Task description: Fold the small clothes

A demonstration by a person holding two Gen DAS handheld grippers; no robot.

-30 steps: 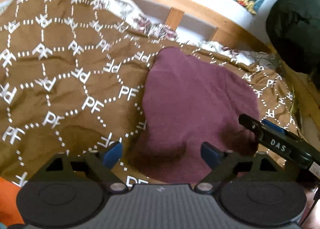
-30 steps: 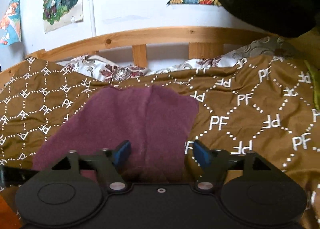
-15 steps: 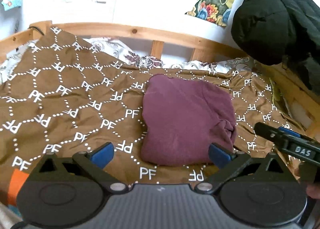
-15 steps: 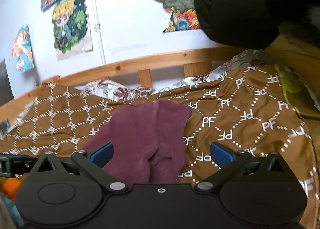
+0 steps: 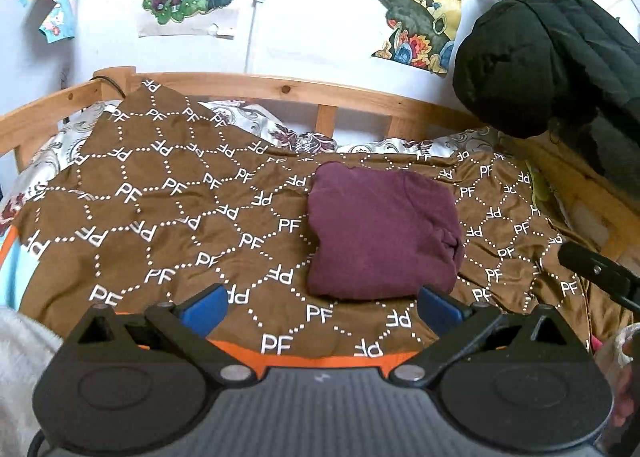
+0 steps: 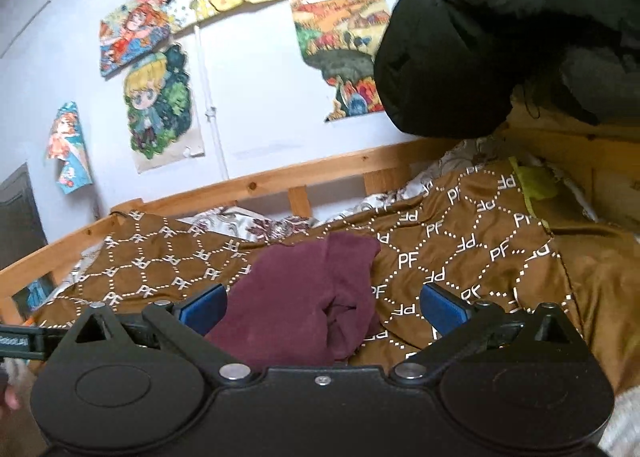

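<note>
Garment lies folded into a compact maroon bundle on the brown bedspread, so I hold my left gripper and right gripper wide open, empty, above the bed's near edge.

Bed: pale wooden frame with a slatted rail along the wall side. A brown cover printed with white dotted hexagons and "PF" letters lies over most of the bed, creased, with an orange edge at the near side. A floral sheet shows between the cover and the rail. A maroon garment lies folded into a compact, roughly square bundle on the cover, right of centre in the left wrist view, with a bunched fold at its right edge. A yellow-green item lies at the bed's far right edge; its kind cannot be determined.
</note>
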